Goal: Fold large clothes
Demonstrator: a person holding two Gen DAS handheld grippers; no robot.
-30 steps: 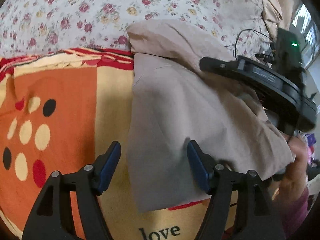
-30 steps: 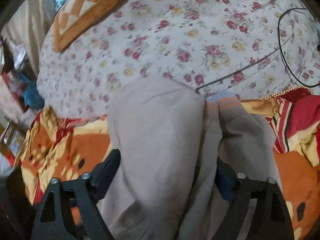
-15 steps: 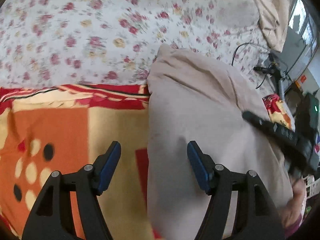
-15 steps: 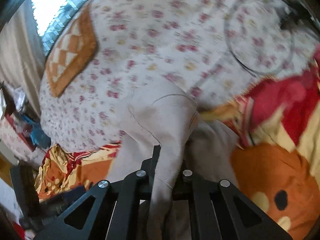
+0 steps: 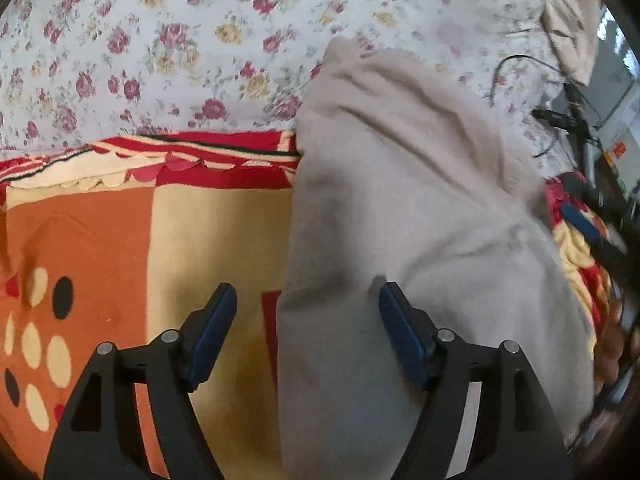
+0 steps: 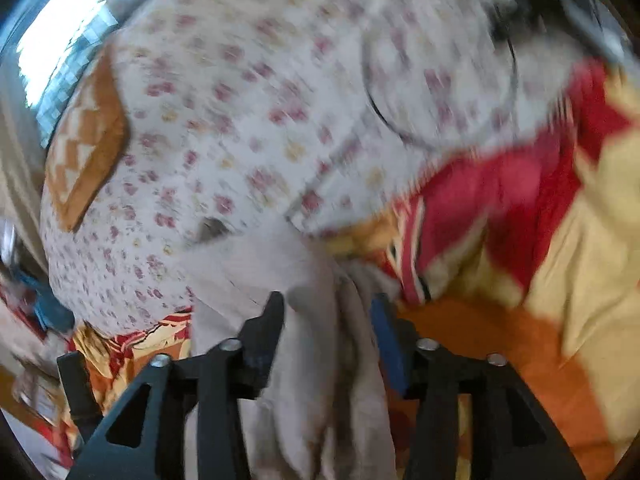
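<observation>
Beige garment (image 5: 420, 216) is laid lengthwise on the orange and cream blanket (image 5: 120, 248), its long axis running from the near edge of the left wrist view up and away, with its far end crossing the blanket's red scalloped border onto the floral sheet (image 5: 160, 40). Its left edge is seen as a fairly straight fold line against the blanket; creases are bunched toward the far end. The near end is cut off by the frame, so the full length cannot be seen.

The left gripper (image 5: 308, 328) is held spread wide with nothing between its blue pads; the garment's left edge is spanned, one finger over the blanket and the other over the cloth.

In the right wrist view the garment (image 6: 308, 300) is seen as a bunched ridge of cloth rising between the fingers of the right gripper (image 6: 328, 320). The fingers are set apart with gaps visible beside the cloth, so the hold is loosened. This view is heavily smeared, and whether the pads touch the fabric cannot be made out. A brown checked cushion (image 6: 86, 140) lies on the sheet, well beyond the garment.
</observation>
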